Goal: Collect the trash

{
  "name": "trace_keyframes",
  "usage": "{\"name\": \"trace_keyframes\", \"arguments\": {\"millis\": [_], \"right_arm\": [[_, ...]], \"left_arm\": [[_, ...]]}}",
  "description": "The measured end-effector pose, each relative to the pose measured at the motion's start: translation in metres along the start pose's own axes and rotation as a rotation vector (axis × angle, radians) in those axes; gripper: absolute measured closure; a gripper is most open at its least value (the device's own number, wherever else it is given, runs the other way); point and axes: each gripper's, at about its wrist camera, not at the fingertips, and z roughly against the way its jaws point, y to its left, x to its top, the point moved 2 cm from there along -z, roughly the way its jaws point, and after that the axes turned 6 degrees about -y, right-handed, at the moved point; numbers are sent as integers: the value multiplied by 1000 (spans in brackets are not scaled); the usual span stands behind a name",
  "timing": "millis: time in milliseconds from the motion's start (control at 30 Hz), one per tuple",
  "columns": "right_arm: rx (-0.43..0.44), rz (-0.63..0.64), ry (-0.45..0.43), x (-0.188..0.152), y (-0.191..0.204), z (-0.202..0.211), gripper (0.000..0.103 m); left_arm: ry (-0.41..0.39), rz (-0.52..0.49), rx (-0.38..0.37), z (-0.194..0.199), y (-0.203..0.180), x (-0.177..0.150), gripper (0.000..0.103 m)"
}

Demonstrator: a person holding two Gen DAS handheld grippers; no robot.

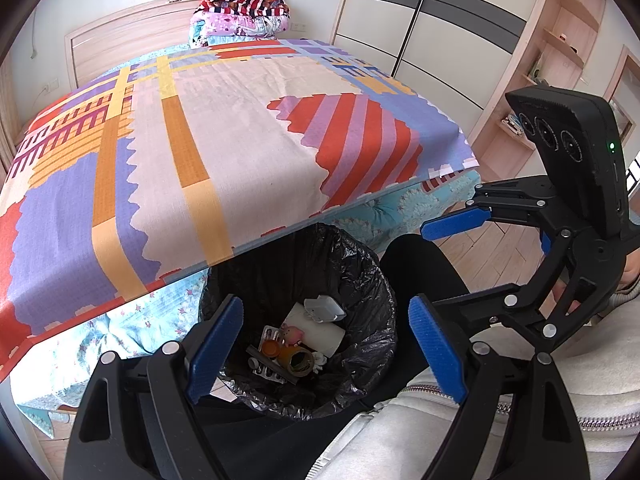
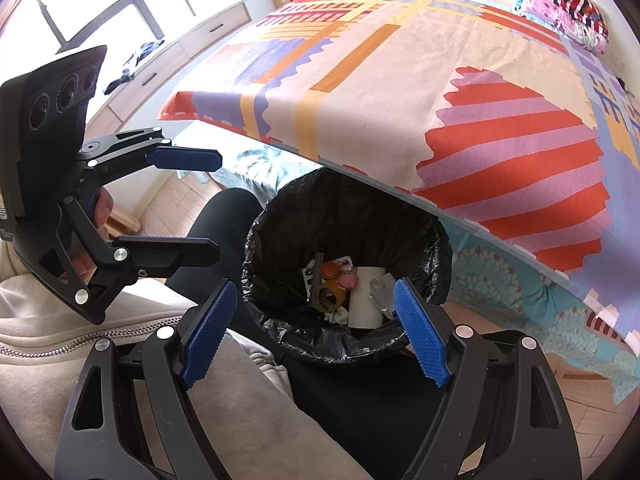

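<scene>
Bedroom floor and a bed edge frame this one, and closest to the cameras both tools are idle: the left gripper (image 1: 326, 354) has its blue jaws spread wide with nothing between the pads, and the right gripper (image 2: 314, 330) matches it, wide apart and empty. Each one also shows up in the other's view, the right gripper off to the side at the person's hand (image 1: 628, 276), the left likewise, and both angle down over the person's lap in the pale zipped jacket (image 1: 480, 420). Straight ahead and below both sets of jaws sits the trash bin (image 1: 362, 264) with its black liner, wedged between the person's dark-clad knee (image 1: 416, 264) and the bed. Down in it lies the collected trash: a white roll (image 2: 366, 300), a tape roll (image 1: 301, 361), a small orange cap (image 1: 270, 347), a pink toy figure (image 1: 294, 334), a grey plastic piece (image 1: 324, 309), blister packs and a dark stick. The bin looks about equally near to either hand, perhaps a shade more centred under the right. Further out, the bedspread (image 1: 240, 128) in its bold patchwork runs bare of any litter I can make out, with folded quilts (image 1: 240, 14) at the far headboard. My read: nothing is left to pick up here, so the collecting looks finished or close to it.
</scene>
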Motion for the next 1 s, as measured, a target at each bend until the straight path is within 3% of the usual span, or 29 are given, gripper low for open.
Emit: {"name": "trace_keyframes", "arguments": {"millis": [1000], "right_arm": [[-4,4,-6,1,0,0,22]], "left_arm": [[2,3,-14,0,0,0,21]]}}
